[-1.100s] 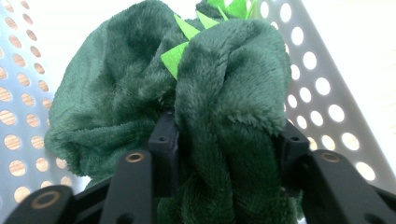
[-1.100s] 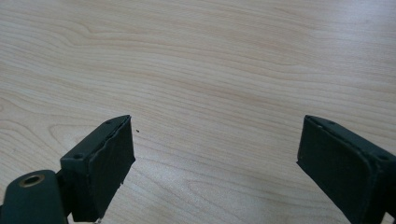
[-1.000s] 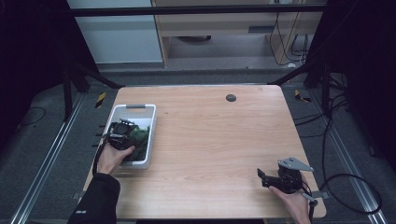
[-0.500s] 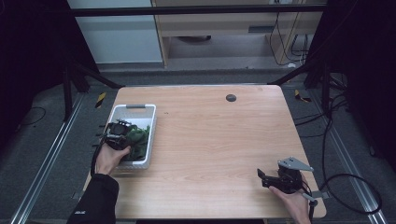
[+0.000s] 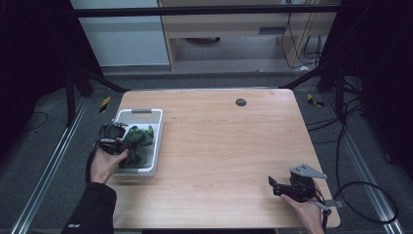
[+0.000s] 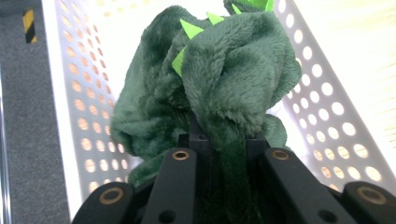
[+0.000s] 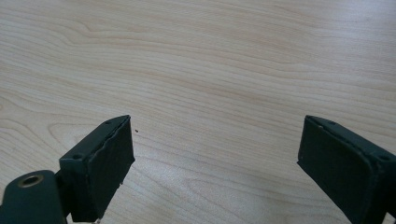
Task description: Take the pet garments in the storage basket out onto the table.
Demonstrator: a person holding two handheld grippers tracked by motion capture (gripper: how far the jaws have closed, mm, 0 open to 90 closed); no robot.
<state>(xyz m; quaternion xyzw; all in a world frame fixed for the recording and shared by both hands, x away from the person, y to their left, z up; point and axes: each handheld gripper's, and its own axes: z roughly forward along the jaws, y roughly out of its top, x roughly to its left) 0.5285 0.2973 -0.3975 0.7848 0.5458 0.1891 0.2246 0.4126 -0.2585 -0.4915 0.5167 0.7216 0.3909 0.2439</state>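
Over the white basket (image 5: 157,127) the left hand-held gripper (image 5: 117,140) clamps the green plush toy (image 6: 219,88), while the right hand-held gripper (image 7: 215,161) rests wide open on the worktop (image 5: 229,146).

A: Bright wooden table (image 5: 219,141) under light from above, and everything around it sinks into deep shadow, with the corners of the high view almost black.

B: In the left gripper view the white perforated basket (image 6: 84,93) blows out to glare at the top, while the green plush toy (image 6: 219,79) stays sharp, fur crisp. Its lower folds go murky.

A: In the right gripper view, even soft light on the wood grain, and the near parts of the black jaws look slightly soft.
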